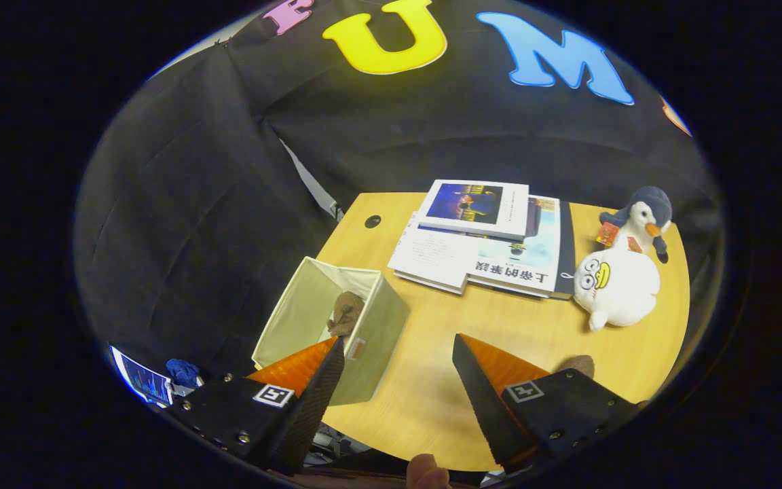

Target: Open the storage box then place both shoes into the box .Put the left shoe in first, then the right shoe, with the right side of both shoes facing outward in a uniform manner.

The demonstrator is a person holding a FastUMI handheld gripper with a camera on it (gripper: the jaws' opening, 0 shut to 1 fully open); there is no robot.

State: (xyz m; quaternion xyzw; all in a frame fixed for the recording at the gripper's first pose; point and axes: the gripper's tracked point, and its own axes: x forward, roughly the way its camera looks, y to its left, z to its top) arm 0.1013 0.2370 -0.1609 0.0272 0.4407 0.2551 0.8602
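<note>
The gripper (398, 353) is hovering with its jaws wide and holding nothing, while the open storage box (370, 333) is sitting on the desk (432, 394) just ahead of the left finger, a brown shoe (345, 312) lying inside it.

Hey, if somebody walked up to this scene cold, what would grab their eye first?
Probably the white plush duck and the penguin toy behind it, beyond the open tongs at the table's far side. Next, the stack of books beside them. Then the open fabric storage box just past one finger, with a brown shoe inside.
</note>
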